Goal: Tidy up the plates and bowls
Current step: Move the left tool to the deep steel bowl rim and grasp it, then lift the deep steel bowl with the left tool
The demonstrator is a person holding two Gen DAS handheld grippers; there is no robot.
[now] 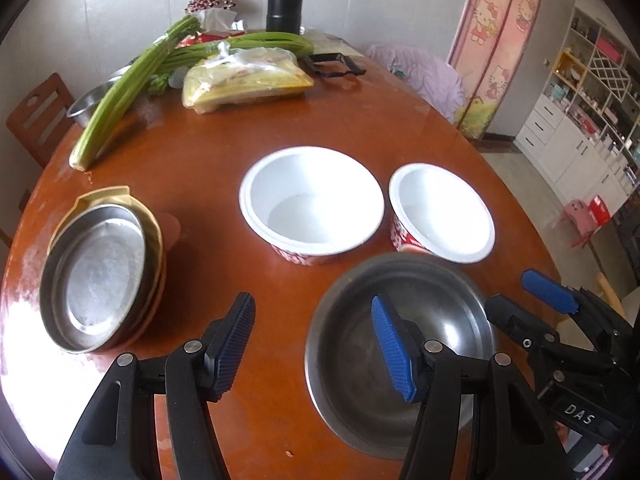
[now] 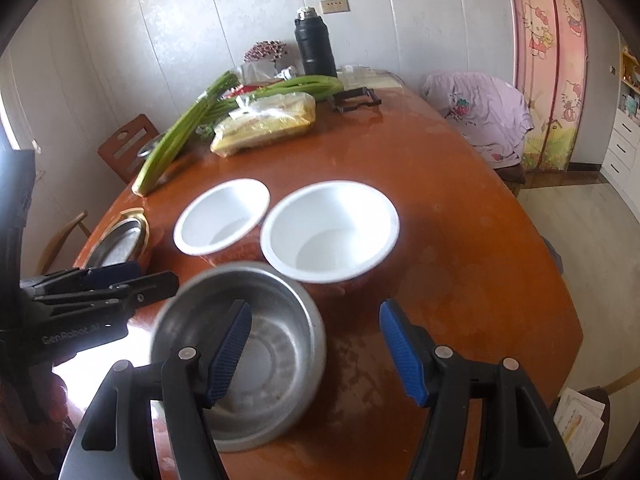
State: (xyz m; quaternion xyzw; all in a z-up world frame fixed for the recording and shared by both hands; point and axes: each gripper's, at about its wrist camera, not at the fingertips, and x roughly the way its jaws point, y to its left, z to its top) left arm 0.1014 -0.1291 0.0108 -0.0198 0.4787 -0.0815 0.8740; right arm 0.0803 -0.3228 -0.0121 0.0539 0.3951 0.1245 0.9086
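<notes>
A steel bowl point(image 1: 352, 364) point(image 2: 276, 364) sits empty on the brown table point(image 1: 224, 140) nearest me. My left gripper point(image 1: 314, 346) is open and spans the bowl's left rim, one pad over the inside and one over the table. My right gripper point(image 2: 316, 352) is open and spans the opposite rim in the same way. No pad presses on the bowl. Behind it stand two white bowls with red outsides point(image 1: 312, 204) point(image 1: 440, 216), both empty. At the left, a steel plate point(image 1: 100, 272) point(image 2: 120, 240) lies in a yellow dish.
Celery stalks point(image 1: 132, 80), a bagged yellow packet point(image 1: 248, 80), a black flask point(image 1: 284, 0) and a black frame point(image 1: 332, 66) crowd the far end. Another steel bowl point(image 1: 88, 104) sits at the far left edge. A wooden chair point(image 1: 40, 116) and a cloth-draped chair point(image 2: 480, 116) flank the table.
</notes>
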